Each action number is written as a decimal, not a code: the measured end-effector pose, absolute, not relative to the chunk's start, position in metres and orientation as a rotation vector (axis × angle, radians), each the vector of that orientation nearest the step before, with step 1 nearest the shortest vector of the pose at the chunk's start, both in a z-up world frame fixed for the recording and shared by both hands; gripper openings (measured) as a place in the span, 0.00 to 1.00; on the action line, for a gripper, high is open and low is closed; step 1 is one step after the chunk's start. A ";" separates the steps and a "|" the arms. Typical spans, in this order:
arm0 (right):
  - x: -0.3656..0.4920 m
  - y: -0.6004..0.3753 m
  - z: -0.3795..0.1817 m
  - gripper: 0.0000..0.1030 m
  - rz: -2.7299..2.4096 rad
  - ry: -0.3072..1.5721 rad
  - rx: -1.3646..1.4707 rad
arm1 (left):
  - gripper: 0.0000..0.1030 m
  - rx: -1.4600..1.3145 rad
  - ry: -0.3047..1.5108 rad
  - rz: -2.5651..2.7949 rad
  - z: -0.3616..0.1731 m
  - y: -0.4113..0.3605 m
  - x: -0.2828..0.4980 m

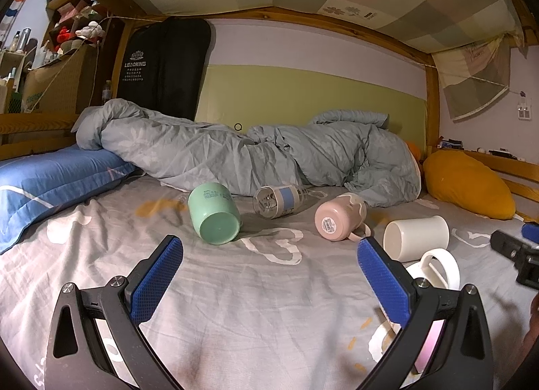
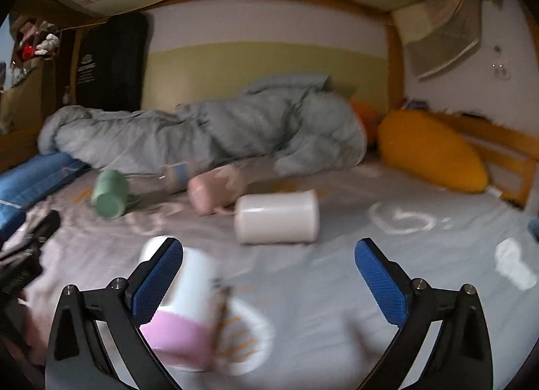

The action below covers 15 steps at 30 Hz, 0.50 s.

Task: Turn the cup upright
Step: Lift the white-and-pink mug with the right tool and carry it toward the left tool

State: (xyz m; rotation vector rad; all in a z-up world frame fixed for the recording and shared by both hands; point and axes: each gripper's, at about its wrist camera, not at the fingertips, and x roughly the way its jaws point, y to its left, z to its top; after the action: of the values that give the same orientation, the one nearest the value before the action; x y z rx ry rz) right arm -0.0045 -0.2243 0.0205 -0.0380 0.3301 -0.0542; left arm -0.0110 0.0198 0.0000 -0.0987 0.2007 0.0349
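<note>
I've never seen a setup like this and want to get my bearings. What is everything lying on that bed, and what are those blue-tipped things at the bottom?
Green cup: 1, mint green, on its side, left of the row.
Clear bottle: 1, blue label, on its side, by the duvet.
Pink cup: 1, on its side, mid-bed.
White cup: 1, on its side, right of pink.
White-and-pink mug: 1, nearest, blurred, against a right gripper finger.
Duvet: 1, grey-blue, bunched at the wall.
Pillow: 1, blue, left.
Cushion: 1, mustard, right.
Bedsheet: 1, grey, white pattern.
Left gripper: open.
Right gripper: open.
</note>
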 end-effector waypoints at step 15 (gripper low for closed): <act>0.008 -0.285 -0.003 1.00 -0.147 0.301 0.032 | 1.00 -0.077 0.219 0.042 0.000 0.015 -0.006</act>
State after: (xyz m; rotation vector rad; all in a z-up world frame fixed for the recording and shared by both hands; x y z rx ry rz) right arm 0.0083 -0.2850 -0.0026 0.0316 0.3006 -0.1468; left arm -0.0056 0.0148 -0.0002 -0.0773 0.2192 0.0418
